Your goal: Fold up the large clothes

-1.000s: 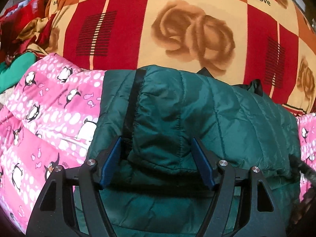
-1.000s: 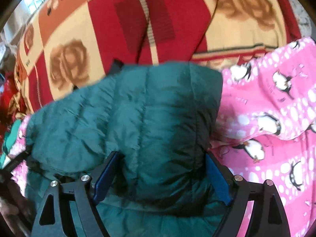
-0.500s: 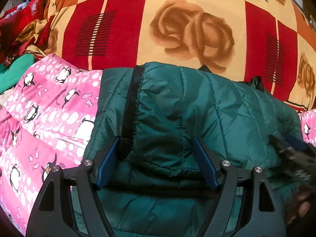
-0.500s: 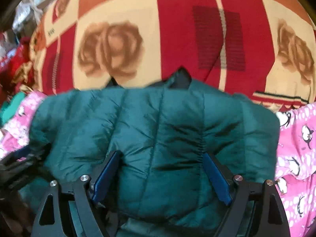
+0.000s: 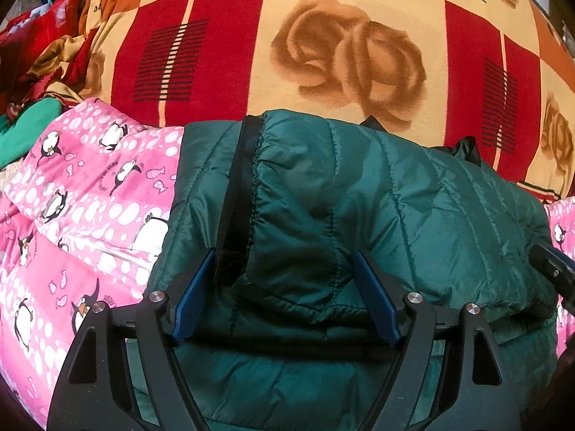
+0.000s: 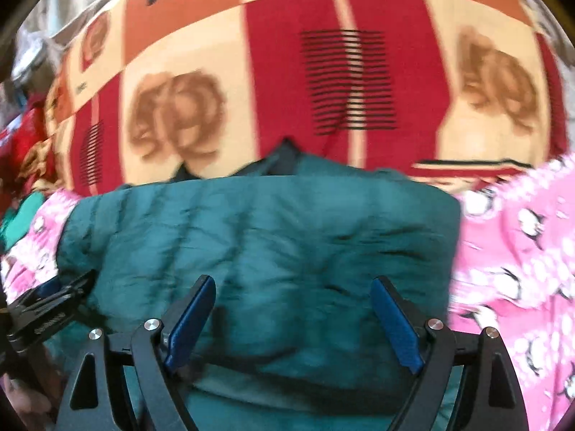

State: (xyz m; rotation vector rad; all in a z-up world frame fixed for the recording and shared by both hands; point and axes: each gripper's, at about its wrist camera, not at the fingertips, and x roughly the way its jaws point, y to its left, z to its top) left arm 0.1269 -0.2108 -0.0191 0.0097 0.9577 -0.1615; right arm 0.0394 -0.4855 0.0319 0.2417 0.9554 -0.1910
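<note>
One dark green quilted puffer jacket (image 5: 359,215) lies folded into a thick bundle, its shiny fabric stitched in parallel channels and puffed between the seams. A black zipper band (image 5: 237,194) runs down the bundle's left part in the left wrist view, beside a gathered hem edge, and small black bits of lining poke out along the far edge. The bundle rests on a pink penguin-print quilt (image 5: 90,197), with its far edge reaching the near edge of a red, cream and orange rose blanket (image 5: 323,36) printed with the word "love". The jacket's long axis runs side to side, across both cameras' lines of sight, parallel to the blanket's near edge; the quilted channels run away from the cameras.

The left gripper (image 5: 284,287) has its two blue-padded fingers spread wide, straddling a raised fold of the jacket near its left end without pinching it. The right gripper (image 6: 293,309) is likewise spread apart, over the jacket's right part; this view is blurred, so contact with the fabric cannot be told. Each gripper's tip shows at the edge of the other's view. A heap of red and green cloth (image 5: 32,72) lies beyond the quilt's far left corner.
</note>
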